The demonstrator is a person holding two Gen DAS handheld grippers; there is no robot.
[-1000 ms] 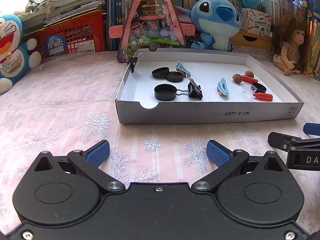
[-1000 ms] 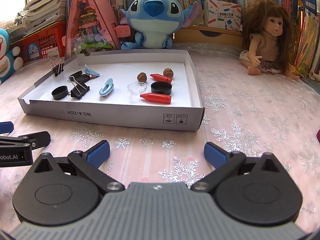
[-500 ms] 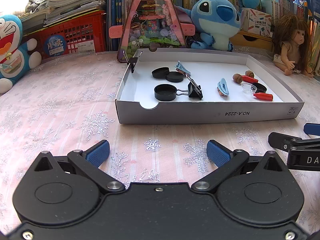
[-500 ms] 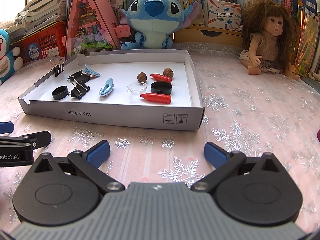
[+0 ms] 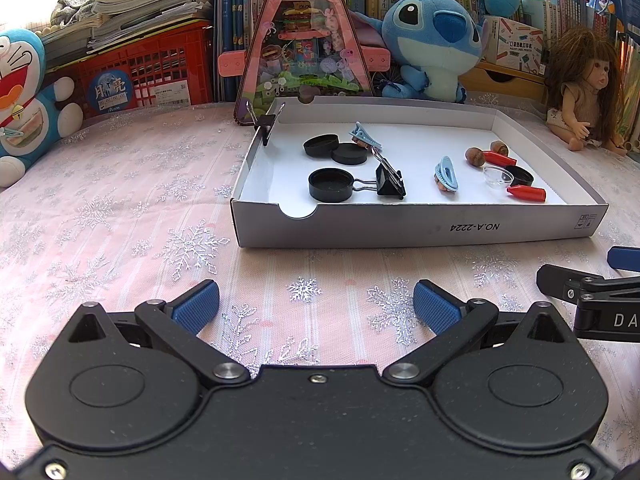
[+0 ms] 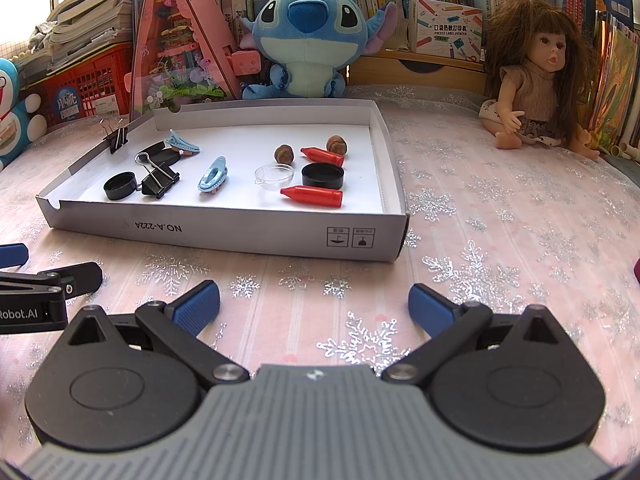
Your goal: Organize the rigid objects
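A white cardboard tray [image 5: 440, 228] [image 6: 224, 232] lies on the pink snowflake cloth. In it are black round lids [image 5: 330, 185] [image 6: 322, 175], a black binder clip [image 5: 390, 184] [image 6: 159, 182], blue hair clips [image 5: 446, 174] [image 6: 213, 174], two red crayon-like pieces [image 5: 526, 193] [image 6: 312, 197], nuts [image 5: 474, 157] [image 6: 284, 153] and a clear dome [image 5: 498, 178] [image 6: 274, 175]. Another binder clip [image 5: 264, 122] [image 6: 116, 138] grips the tray's left wall. My left gripper [image 5: 316, 306] is open and empty in front of the tray. My right gripper [image 6: 314, 306] is open and empty, beside it.
A Stitch plush [image 5: 432, 44] [image 6: 306, 36], a pink triangular toy house [image 5: 304, 40], a red crate [image 5: 148, 76], a Doraemon plush [image 5: 24, 96] and a doll [image 6: 536, 80] line the back. Bookshelves stand behind them.
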